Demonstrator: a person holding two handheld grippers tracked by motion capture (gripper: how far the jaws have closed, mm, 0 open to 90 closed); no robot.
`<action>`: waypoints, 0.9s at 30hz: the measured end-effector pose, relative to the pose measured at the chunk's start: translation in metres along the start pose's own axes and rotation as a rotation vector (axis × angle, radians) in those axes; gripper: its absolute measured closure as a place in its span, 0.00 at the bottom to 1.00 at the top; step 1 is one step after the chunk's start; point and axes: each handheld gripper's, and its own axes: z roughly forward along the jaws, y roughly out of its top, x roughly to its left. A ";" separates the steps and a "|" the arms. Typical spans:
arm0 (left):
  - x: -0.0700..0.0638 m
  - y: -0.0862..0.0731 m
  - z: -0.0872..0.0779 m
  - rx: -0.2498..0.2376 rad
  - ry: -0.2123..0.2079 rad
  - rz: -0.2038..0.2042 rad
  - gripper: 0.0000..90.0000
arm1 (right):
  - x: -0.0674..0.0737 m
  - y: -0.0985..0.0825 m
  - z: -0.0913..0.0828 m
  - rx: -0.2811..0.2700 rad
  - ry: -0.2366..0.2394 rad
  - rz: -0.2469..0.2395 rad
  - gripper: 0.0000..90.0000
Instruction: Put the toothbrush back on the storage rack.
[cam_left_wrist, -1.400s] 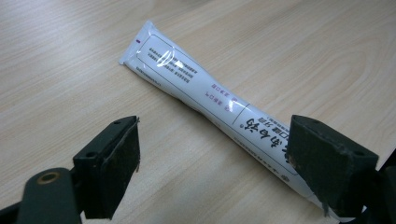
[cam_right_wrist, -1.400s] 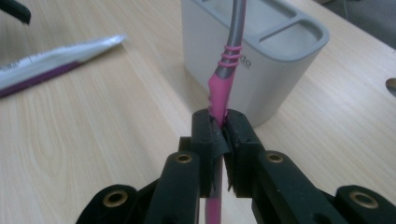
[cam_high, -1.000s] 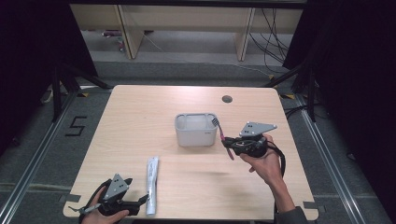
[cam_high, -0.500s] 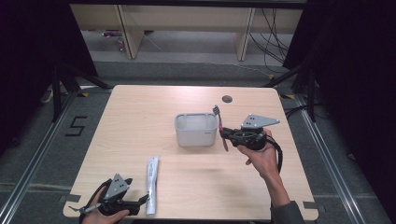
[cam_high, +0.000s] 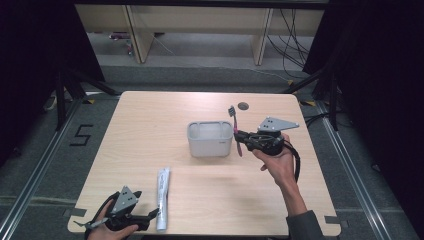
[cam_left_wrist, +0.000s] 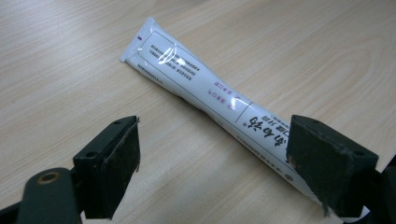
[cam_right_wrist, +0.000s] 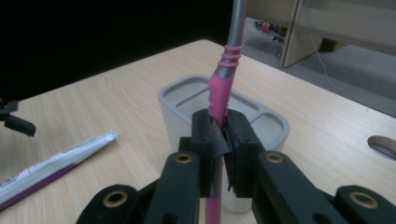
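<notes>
The right gripper (cam_right_wrist: 219, 140) clamps the toothbrush (cam_high: 235, 131) upright just beside the holder (cam_high: 210, 139) (not yet inside); the toothpaste (cam_left_wrist: 219, 100) lies between the left gripper (cam_left_wrist: 215, 158)'s open jaws.

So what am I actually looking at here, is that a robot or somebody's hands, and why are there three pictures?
No robot: a person at a wooden table holds a hand tool with a two-jawed claw in each hand. One picture comes from a camera above, looking down on the table. The other two come from small cameras riding on the tools, each looking along its own black jaws.

On the table stand a grey holder with compartments and, nearer the person, a white toothpaste tube lying flat.

The right claw is shut on a pink toothbrush, held roughly upright beside the holder, bristle end up in the high view. The left claw is open, low over the table, with the tube's near end running between its jaws; the pads are not pressing on it.
</notes>
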 end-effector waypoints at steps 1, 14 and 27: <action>-0.001 0.000 0.000 -0.004 -0.004 -0.005 0.19 | -0.001 0.002 -0.001 -0.013 -0.018 -0.019 0.93; 0.000 0.000 0.000 0.000 -0.001 0.001 0.19 | -0.003 0.017 0.004 -0.040 -0.021 0.014 0.93; 0.000 0.000 0.000 -0.006 -0.012 -0.002 0.19 | -0.005 0.034 0.017 -0.074 -0.022 0.036 0.93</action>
